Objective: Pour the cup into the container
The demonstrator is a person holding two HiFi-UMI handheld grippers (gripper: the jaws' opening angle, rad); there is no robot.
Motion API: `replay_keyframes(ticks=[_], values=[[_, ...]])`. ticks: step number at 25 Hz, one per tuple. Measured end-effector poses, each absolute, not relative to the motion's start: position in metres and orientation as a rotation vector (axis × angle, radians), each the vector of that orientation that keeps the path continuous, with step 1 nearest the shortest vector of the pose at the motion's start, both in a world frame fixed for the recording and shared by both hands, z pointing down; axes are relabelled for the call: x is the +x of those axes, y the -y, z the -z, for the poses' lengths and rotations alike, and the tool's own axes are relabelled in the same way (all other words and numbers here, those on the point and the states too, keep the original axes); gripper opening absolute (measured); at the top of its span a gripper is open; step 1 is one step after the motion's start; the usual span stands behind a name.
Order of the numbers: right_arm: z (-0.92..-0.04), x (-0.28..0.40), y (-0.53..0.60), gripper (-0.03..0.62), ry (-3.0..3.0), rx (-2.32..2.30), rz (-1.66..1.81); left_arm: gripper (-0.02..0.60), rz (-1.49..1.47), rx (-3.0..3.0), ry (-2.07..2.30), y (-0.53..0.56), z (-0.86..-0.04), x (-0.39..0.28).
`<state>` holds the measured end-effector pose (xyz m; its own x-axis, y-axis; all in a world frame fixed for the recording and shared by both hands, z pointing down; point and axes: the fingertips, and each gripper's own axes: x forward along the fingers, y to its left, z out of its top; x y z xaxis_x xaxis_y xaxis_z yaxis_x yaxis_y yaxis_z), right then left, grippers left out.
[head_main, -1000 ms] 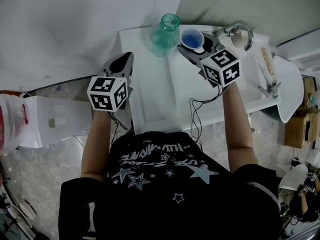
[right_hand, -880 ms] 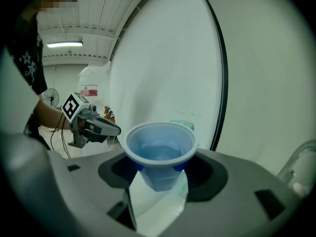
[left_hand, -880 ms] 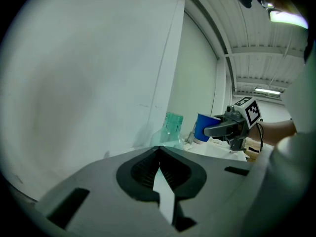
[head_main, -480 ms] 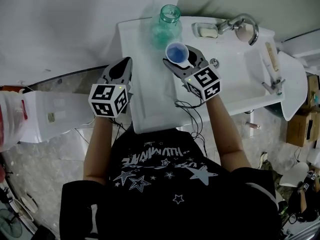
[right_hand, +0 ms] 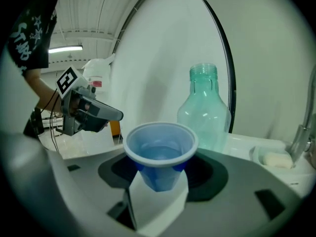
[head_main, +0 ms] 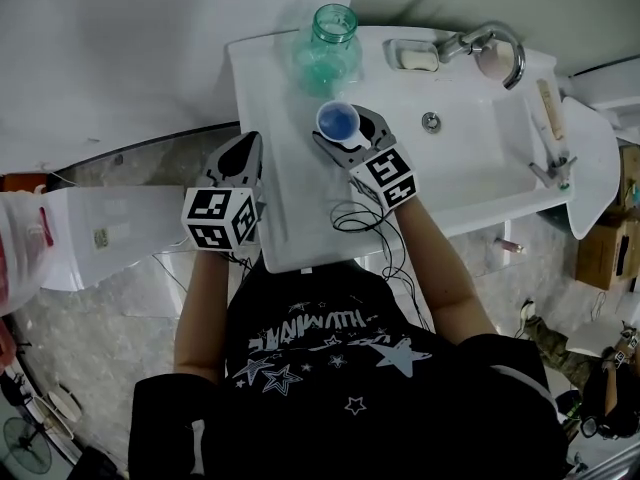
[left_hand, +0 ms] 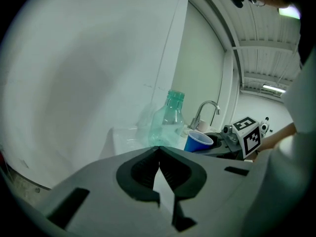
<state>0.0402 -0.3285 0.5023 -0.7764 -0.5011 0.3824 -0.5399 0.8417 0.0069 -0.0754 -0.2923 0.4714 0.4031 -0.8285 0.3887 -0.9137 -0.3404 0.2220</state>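
A blue cup point(head_main: 338, 122) holding clear liquid stands upright in my right gripper point(head_main: 344, 130), which is shut on the cup just below its rim. In the right gripper view the cup point(right_hand: 160, 154) sits between the jaws, and the clear green bottle point(right_hand: 205, 110) stands open-mouthed just behind it. In the head view the bottle point(head_main: 330, 40) is on the white counter's far left corner, a short way beyond the cup. My left gripper point(head_main: 245, 143) hovers off the counter's left edge, jaws shut and empty. Its own view shows the bottle point(left_hand: 168, 122) and cup point(left_hand: 198, 142) ahead.
The sink basin point(head_main: 470, 158) lies to the right of the cup, with a chrome faucet point(head_main: 492, 44) and a soap dish point(head_main: 412, 58) at its back. A white plastic bin point(head_main: 100, 236) stands on the floor at the left. A wall rises behind the counter.
My right gripper has carried the cup left and toward me, from over the sink basin to the counter in front of the bottle. The left gripper has drifted slightly nearer to me.
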Motion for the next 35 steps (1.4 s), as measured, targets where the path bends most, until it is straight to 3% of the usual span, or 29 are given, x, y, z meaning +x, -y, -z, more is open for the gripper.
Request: replay_keyframes(ticks=[22,35], values=[[-0.559,0.036,0.335,0.28,2.609,0.713,-0.167,0.011,-0.321,2.203,1.487,0.279,-0.502,-0.062],[-0.556,0.046,0.319,0.376,2.619,0.694,-0.227,0.011,-0.322,2.174,1.551,0.258,-0.494,-0.06]])
